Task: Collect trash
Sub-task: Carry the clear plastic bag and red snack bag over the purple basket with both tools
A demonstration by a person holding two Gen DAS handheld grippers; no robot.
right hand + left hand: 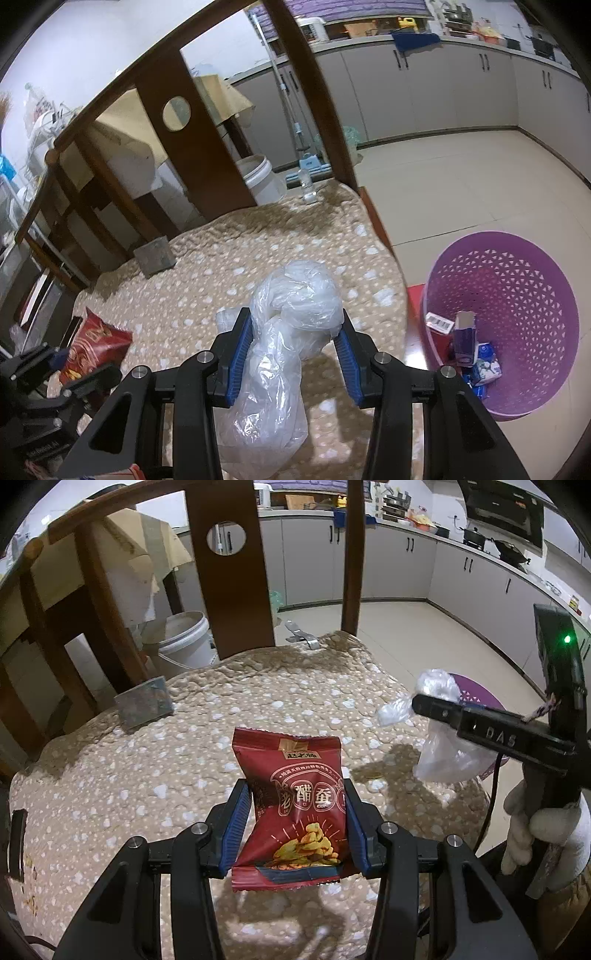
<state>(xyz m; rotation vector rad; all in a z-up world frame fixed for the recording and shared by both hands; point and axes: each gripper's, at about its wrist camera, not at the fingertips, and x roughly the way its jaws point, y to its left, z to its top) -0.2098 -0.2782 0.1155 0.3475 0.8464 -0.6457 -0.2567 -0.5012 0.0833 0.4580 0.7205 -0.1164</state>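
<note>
Between the left hand-held gripper (295, 827) pads: a red snack packet (295, 812).

— Where is there room to pass?
— Over the cushion (229, 280), bare in the middle; open floor (461, 192) right, above the purple basket (535, 295).
— And blocked?
— Chair back (229, 572) far; grey block (144, 706) far left.

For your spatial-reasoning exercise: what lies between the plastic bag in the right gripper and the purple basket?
Right wrist view: only the patterned cushion's edge and floor separate the plastic bag from the purple basket.
</note>
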